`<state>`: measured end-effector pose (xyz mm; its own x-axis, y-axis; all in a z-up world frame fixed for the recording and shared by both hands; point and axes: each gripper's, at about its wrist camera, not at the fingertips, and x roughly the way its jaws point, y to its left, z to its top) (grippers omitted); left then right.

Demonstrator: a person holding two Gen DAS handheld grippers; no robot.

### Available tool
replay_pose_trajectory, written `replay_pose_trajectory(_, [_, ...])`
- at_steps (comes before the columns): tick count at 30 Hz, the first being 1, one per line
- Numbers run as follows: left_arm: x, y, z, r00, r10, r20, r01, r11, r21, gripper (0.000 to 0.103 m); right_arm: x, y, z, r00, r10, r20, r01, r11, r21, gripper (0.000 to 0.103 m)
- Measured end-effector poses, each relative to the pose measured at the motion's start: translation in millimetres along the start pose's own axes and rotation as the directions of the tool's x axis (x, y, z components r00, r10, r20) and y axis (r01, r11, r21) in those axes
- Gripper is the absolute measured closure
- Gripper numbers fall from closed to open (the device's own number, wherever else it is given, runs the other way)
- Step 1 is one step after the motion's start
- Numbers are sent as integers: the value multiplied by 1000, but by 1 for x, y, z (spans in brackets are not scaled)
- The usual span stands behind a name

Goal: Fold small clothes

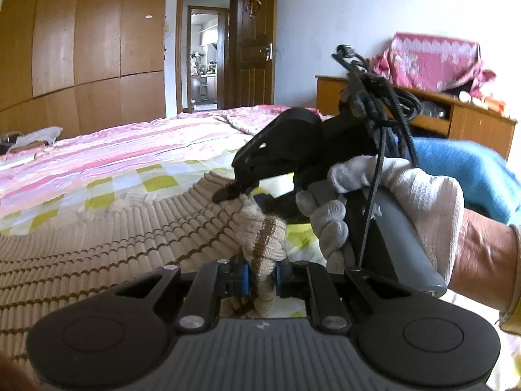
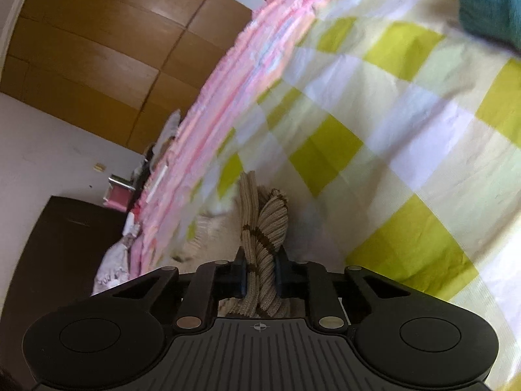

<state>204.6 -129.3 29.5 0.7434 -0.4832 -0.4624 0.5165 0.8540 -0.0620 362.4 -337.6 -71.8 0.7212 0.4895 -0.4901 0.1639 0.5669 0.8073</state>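
At the bottom centre of your left wrist view, your left claw [image 1: 260, 280] was pinched on a bunched fold of the beige ribbed sweater [image 1: 130, 238], the brown-striped edge standing up between its blue pads. Just above and right of centre, your gloved right hand [image 1: 390, 208] held the other tool, whose right claw [image 1: 232, 192] bit into the same knit close beside your left grip. In the right wrist view, that claw [image 2: 260, 280] was likewise pressed together on a twisted roll of the ribbed knit, low in the middle of the frame. The garment looked soft, light and stretchy, so I judge it would sag and slide rather than hold a crease; take it at a hem or ribbed edge, where the knit is thicker, rather than mid-panel. The rest of the sweater spread away to the lower left of the left view, lying on the bed [image 1: 107, 185] with its yellow-checked sheet. Further off, a blue garment [image 1: 456, 169] lay at the right edge, behind your wrist. Beyond the bed, the wooden wardrobe [image 1: 81, 39] filled the upper left and an open door [image 1: 254, 42] stood at upper centre.
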Motion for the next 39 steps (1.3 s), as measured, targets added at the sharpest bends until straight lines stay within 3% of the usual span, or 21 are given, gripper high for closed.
replay_pose_trajectory(8, [-37, 43, 10, 997, -3, 75, 16, 985, -171, 83, -15, 64, -4, 999, 18, 44, -13, 995, -94, 87])
replay_pose_trajectory(17, [-94, 117, 4, 983, 124, 137, -83, 957, -277, 83, 22, 162, -38, 998, 60, -10, -61, 969, -239, 87])
replay_pose_trajectory(28, [-122, 204, -38, 965, 255, 67, -210, 896, -392, 83, 113, 233, -120, 991, -37, -125, -14, 922, -386, 87])
replay_pose_trajectory(36, [-122, 236, -60, 968, 251, -4, -226, 864, -449, 83, 156, 259, -173, 980, -126, -154, 31, 862, -505, 87])
replay_pose_trajectory(39, [-125, 239, -67, 976, 217, -29, -203, 847, -492, 83, 166, 266, -190, 977, -164, -135, 57, 814, -578, 87])
